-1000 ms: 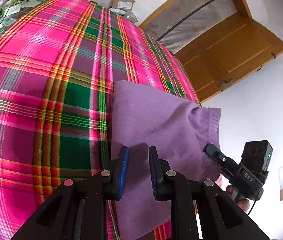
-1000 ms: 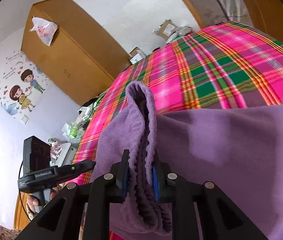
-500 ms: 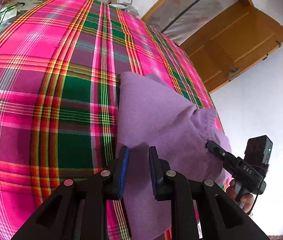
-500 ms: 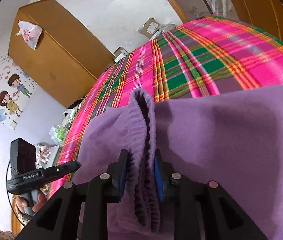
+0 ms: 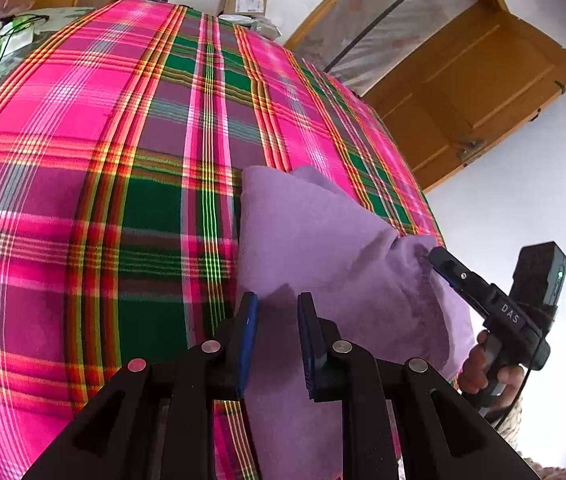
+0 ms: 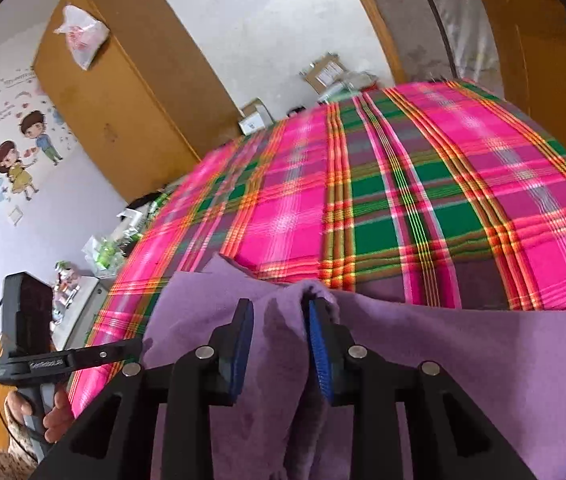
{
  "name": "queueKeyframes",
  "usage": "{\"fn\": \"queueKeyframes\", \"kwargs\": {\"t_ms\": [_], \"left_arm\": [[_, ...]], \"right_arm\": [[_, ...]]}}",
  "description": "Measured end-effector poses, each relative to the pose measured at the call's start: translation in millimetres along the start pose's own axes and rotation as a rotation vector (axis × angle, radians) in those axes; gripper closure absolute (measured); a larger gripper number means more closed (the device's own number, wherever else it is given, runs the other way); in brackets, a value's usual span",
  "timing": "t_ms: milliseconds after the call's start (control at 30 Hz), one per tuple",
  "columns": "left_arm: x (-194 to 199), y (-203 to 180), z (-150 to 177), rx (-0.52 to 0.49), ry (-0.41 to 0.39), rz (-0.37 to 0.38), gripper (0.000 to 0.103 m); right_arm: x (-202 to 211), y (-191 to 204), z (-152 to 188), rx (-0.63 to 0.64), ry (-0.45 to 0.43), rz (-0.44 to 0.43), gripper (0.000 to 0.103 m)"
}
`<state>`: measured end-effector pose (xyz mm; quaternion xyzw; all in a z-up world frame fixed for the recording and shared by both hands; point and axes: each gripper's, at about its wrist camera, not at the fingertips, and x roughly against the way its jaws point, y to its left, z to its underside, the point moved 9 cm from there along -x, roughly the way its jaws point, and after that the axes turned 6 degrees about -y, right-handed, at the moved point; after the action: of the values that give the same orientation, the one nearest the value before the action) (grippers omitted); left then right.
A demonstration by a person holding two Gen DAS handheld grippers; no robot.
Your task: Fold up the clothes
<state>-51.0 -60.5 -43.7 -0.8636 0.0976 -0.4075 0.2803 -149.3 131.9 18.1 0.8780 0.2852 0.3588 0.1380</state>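
**Purple garment on the plaid bed, right jaws closing around a raised fold**

Compared with a second earlier, the tall ridge of cloth that stood up between the right gripper's pads has dropped to a low hump, and the garment's far edge now lies closer to the left gripper's view.

The soft purple fleece garment point(image 5: 323, 240) lies on the pink, green and orange plaid bedcover point(image 5: 103, 160), near the bed's close edge. The right gripper point(image 6: 279, 312), black with blue pads, is seen at the garment's bunched right-hand end; its jaws are closing, with a fold of purple cloth lying between them. That fold rests against one blue pad point(image 6: 319, 344), while a gap shows at the other, so no firm grip is visible. The left gripper point(image 5: 277, 304) has its jaws partly apart above the garment's near edge, with cloth seen behind the gap and nothing pinched. A hand point(image 5: 483, 372) carries the right gripper; another hand point(image 6: 39, 412) carries the left. A wooden door point(image 5: 463, 92) stands beyond the bed, and a wooden wardrobe point(image 6: 123, 100) against the wall.
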Motion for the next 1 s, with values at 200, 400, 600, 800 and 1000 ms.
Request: {"fn": "queueKeyframes", "kwargs": {"t_ms": [200,400,600,800,1000], "left_arm": [[-5,4,-1,0.015,0.007,-0.012,0.084],[-11,8,-3,0.015,0.012,-0.029,0.084],[-10,10,-1,0.028,0.011,-0.039,0.084],[-4,7,2,0.024,0.004,-0.032,0.084],[4,3,8,0.022,-0.001,-0.014,0.084]], "right_arm": [[13,-12,-3,-0.031,-0.064,0.032,0.097],[4,-32,6,-0.097,-0.046,0.066,0.097],[2,-42,16,-0.136,-0.009,0.065,0.088],[33,-27,27,-0.106,-0.03,0.015,0.073],[57,-24,66,-0.141,-0.003,0.003,0.068]]}}
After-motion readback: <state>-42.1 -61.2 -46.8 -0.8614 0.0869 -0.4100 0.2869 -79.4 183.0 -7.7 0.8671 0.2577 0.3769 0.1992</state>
